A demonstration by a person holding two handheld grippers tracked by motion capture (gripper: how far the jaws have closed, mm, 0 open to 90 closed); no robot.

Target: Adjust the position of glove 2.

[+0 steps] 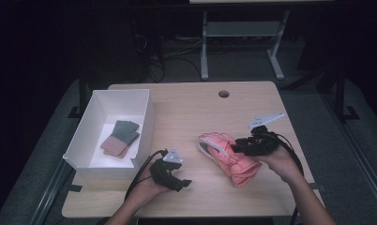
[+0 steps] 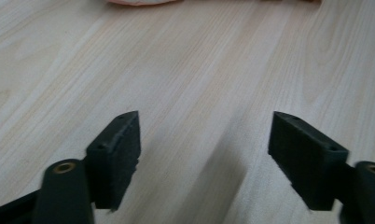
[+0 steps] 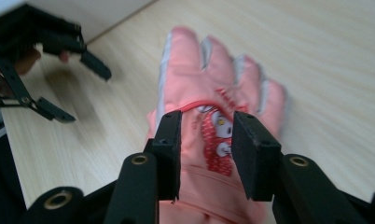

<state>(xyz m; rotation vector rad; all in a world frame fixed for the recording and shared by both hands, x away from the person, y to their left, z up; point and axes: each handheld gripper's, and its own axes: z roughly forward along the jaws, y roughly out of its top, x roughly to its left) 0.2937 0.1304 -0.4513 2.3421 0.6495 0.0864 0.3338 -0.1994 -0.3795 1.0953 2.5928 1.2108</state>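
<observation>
A pink padded glove (image 1: 229, 159) with a cartoon patch lies on the wooden table (image 1: 186, 112), its fingers pointing toward the white box. My right gripper (image 1: 237, 146) rests on the back of the glove (image 3: 209, 88). In the right gripper view the gripper (image 3: 206, 121) has its jaws drawn close, pinching glove fabric between them. My left gripper (image 1: 184, 183) hovers low over bare wood near the table's front, left of the glove. Its jaws stand wide apart with nothing between them (image 2: 206, 126). The glove's edge (image 2: 139, 1) peeks in at the top of that view.
A white open box (image 1: 144, 122) stands at the table's left, holding folded grey-and-pink fabric items (image 1: 121, 138). A cable hole (image 1: 223, 93) sits near the far edge. A desk frame (image 1: 204, 47) stands on the floor beyond.
</observation>
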